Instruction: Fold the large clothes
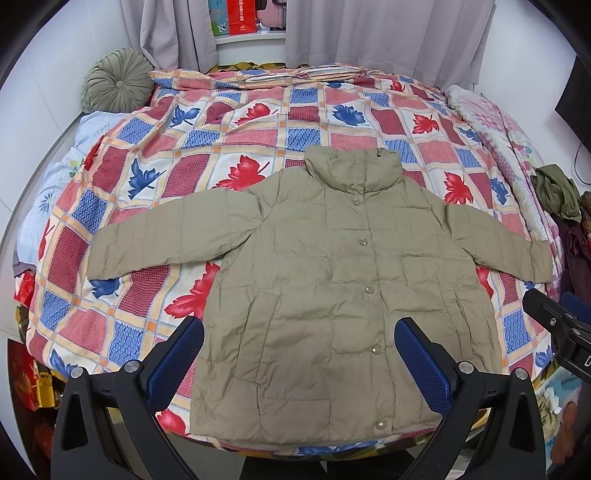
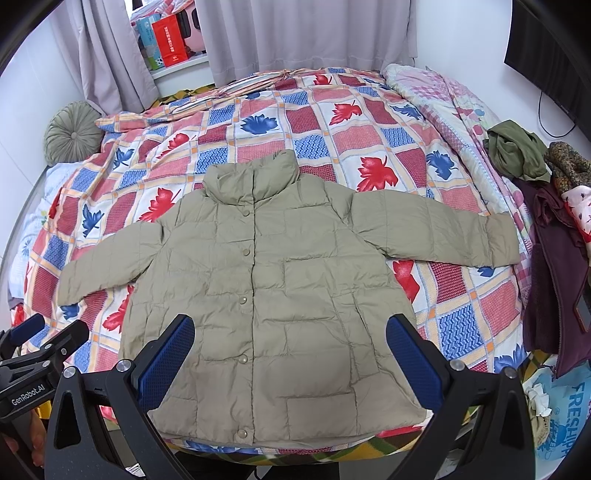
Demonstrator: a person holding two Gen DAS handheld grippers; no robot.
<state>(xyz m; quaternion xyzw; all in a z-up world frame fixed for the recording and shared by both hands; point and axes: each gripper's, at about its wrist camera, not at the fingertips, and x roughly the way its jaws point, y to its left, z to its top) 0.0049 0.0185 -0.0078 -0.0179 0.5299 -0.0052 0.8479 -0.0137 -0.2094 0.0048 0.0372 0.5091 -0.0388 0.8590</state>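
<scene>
Closest to my lens, the left tool [image 1: 299,350] hangs with its blue-padded fingers [image 1: 177,354] spread wide apart and nothing between them, framing the lower hem of the khaki puffer jacket [image 1: 332,288]. My right tool [image 2: 290,350] shows the same: its pads [image 2: 413,358] stand well apart, holding nothing, above the jacket's bottom edge. I cannot tell from either view whether the pads touch the fabric. The jacket lies flat and face up on the bed, snapped shut down the front with a row of round snap buttons [image 1: 369,290], its stand-up collar [image 1: 352,170] pointing toward the far curtains [image 1: 388,33] and both sleeves spread out to the sides. Its left sleeve [image 1: 162,240] runs out over the leaf-patterned checked bedspread [image 1: 229,122]; the other sleeve [image 2: 443,229] reaches close to the bed's right side. The hem sits just at the near edge of the bed. In the right wrist view the left tool shows at the lower left, and the right tool pokes into the left wrist view at the right edge. A round pleated green cushion [image 1: 116,81] rests at the far left corner, a pink quilt [image 2: 443,96] lies rolled along the right side, and a heap of other clothes [image 2: 546,192] is piled beyond it.
</scene>
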